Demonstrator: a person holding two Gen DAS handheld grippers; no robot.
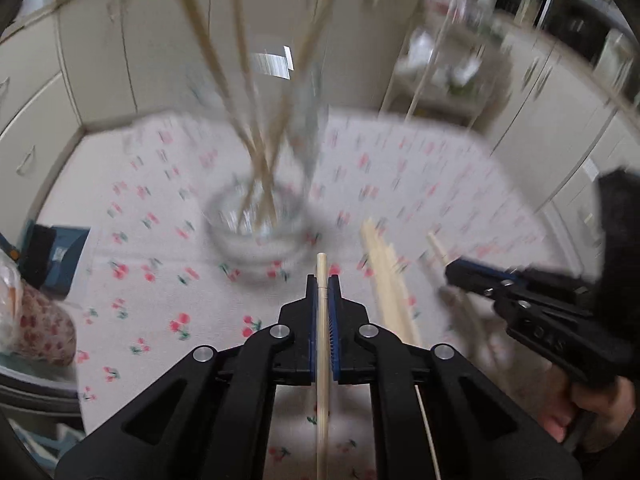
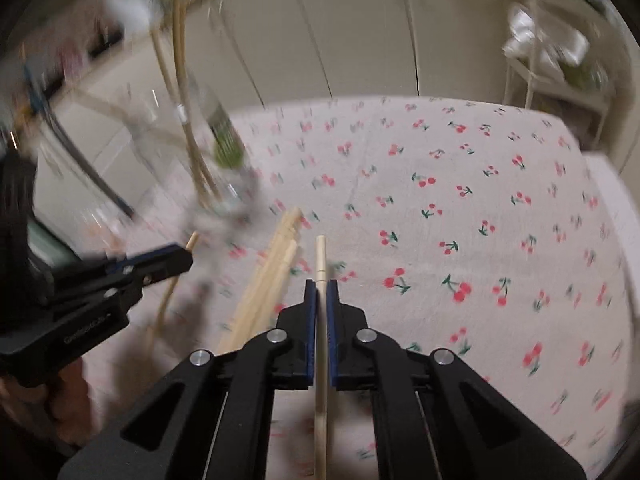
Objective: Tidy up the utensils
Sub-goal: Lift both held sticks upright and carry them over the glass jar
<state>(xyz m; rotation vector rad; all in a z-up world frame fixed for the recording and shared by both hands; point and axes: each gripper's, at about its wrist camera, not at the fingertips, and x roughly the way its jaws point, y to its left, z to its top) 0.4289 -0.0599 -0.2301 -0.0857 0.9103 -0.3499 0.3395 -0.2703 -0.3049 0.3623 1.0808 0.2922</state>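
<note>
Left gripper (image 1: 323, 286) and right gripper (image 2: 321, 290) clamped (both angled downward).

1. A white tablecloth printed with small red cherries and green leaves (image 2: 460, 184) is spread over the whole work surface.
2. Cream-coloured cabinet doors with slim handles (image 1: 92, 60) are seen beyond the far edge of the cloth, and more of them run along the right side.
3. A white open-frame shelf rack (image 1: 444, 76), holding blurred white and green items, is placed at the far right, off the table.
4. A dark blue box (image 1: 60, 256) is set at the left edge of the cloth.
5. A clear plastic bag with a red printed pattern (image 1: 36, 324) lies just nearer than the box.
</note>
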